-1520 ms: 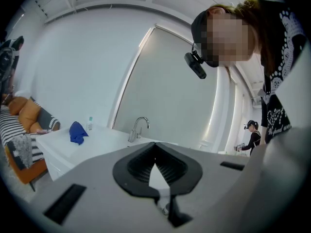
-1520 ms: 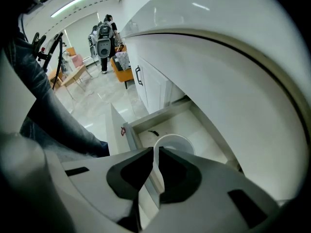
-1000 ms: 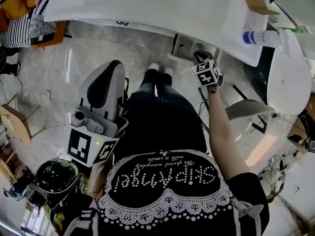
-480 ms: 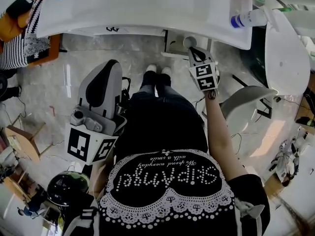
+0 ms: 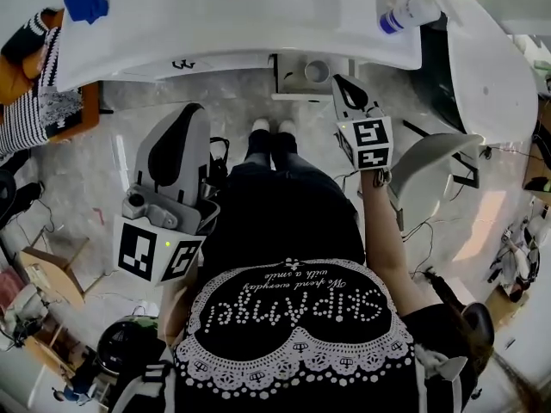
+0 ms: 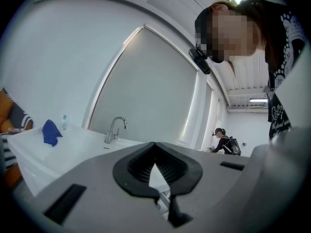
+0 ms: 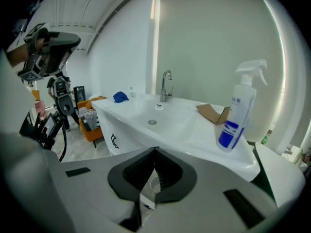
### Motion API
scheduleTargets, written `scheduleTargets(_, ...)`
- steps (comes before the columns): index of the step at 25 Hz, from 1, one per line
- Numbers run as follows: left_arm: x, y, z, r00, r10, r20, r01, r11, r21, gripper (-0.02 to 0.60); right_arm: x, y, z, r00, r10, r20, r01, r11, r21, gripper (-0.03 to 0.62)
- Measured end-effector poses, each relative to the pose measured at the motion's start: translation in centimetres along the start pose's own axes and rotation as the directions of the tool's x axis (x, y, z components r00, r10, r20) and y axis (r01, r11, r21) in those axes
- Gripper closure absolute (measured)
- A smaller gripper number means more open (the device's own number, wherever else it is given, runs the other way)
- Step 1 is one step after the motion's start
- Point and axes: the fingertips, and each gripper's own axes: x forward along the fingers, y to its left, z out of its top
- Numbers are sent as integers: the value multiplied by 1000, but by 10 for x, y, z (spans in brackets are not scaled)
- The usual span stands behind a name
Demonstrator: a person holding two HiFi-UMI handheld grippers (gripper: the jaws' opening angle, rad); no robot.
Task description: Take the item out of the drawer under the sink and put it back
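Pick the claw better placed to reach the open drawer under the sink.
Right. The right claw hangs just beside the open drawer holding the round item; the left claw sits back by the hip, farther off.

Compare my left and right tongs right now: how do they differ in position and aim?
The right tongs reach forward to the sink's front edge, beside the open drawer; the left tongs sit back by the person's hip. The right tongs tilt down, viewing the sink and spray bottle from above; the left tongs point about level, seeing the faucet side-on. Both are shut, with nothing gripped.
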Motion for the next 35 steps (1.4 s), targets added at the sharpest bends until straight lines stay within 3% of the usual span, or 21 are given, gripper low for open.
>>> scheduleTargets(9, -8, 5, -1, 1000, 2, -2, -2, 1000, 18, 577, -39, -11, 26, 992, -78, 97, 73, 996, 54, 577)
scheduleTargets(17, -29, 20, 5, 997, 73, 8, -73, 996, 50, 577, -63, -5, 64, 979, -75, 188, 66, 996, 51, 577)
scheduleTargets(23, -40, 33, 7, 995, 96, 13, -97, 993, 70, 577, -87, 1, 102, 954, -75, 289, 58, 996, 69, 577)
scheduleTargets(28, -35, 29, 9, 997, 76, 21, -77, 994, 73, 577, -119, 2, 120, 932, -93, 350, 61, 993, 102, 577)
scheduleTargets(35, -20, 16, 11, 999, 24, 22, -26, 997, 70, 577, -148, 5, 122, 924, -119, 362, 78, 989, 125, 577)
